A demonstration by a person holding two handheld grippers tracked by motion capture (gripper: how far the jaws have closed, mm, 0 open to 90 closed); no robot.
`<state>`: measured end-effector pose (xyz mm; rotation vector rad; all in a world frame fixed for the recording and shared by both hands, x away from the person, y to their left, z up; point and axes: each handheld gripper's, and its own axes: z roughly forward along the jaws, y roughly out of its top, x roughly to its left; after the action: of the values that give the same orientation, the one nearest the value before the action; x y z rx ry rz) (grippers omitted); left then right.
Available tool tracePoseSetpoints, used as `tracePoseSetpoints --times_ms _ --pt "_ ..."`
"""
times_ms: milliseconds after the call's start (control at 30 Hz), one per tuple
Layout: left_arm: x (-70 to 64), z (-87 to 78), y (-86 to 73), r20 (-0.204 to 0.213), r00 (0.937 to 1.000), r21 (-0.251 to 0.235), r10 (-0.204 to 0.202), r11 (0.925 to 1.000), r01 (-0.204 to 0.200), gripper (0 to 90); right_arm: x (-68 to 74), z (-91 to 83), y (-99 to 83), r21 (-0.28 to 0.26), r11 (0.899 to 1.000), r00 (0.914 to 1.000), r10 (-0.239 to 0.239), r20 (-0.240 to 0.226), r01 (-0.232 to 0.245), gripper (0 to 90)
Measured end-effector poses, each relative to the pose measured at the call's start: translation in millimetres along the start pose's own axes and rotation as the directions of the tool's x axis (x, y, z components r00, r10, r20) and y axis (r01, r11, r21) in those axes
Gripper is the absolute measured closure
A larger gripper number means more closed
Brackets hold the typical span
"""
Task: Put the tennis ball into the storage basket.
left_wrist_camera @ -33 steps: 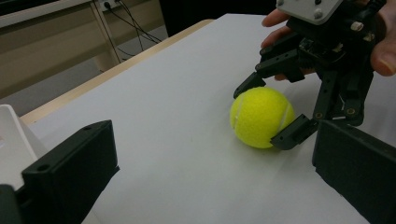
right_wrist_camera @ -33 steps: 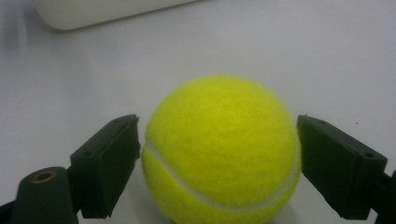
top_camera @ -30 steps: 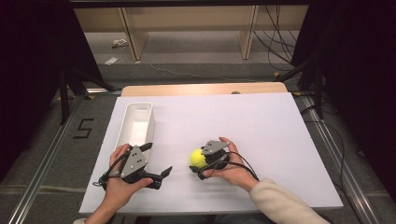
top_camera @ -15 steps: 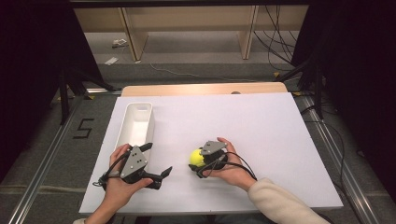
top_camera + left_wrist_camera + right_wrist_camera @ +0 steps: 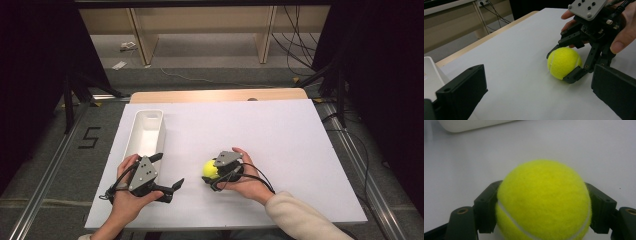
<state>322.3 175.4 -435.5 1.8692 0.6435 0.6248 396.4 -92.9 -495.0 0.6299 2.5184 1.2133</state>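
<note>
The right tongs have their two black jaws set on either side of a tennis ball, pressed against its flanks, so they look clamped on it. In the right gripper view the ball sits squarely between the jaw pads, and in the left gripper view it still rests on the white desk, with no gap visible beneath it. So, as a judgement, the grasp is made but the lift has not begun.

The likely destination is the white bin, a long, narrow, open tray that looks empty. Taking the bin as the landmark, the ball lies well to its right and slightly nearer the person than its near end. What remains, as far as can be judged, is raising the ball, carrying it leftward to the bin and letting it go inside.

The left tongs hang just beyond the bin's near end, on the ball's side, with their jaws standing wide apart and nothing between them. The left hand holds them low over the desk, pointed toward the ball.

The ball is bright yellow-green with a fuzzy felt nap and a pale curved seam running across its lower face. It looks round and undented under the jaws, clean and unmarked.
</note>
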Motion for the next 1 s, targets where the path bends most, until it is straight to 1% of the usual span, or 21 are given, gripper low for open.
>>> tracePoseSetpoints --times_ms 233,700,1000 --pt "0.1 -0.4 0.2 -0.001 1.0 -0.002 0.0 1.0 0.0 0.0 -0.2 -1.3 1.9 -0.008 1.0 0.9999 0.005 -0.01 -0.005 26.2" --pt "0.0 -0.5 0.2 -0.001 1.0 -0.001 0.001 1.0 -0.001 0.0 -2.6 -5.6 6.4 -0.027 0.999 0.9998 0.017 -0.007 -0.018 26.3" --pt "0.1 -0.5 0.1 -0.001 1.0 -0.002 0.001 1.0 -0.001 0.0 -3.5 -8.4 9.9 -0.044 0.999 0.9999 0.015 -0.005 -0.015 26.3"
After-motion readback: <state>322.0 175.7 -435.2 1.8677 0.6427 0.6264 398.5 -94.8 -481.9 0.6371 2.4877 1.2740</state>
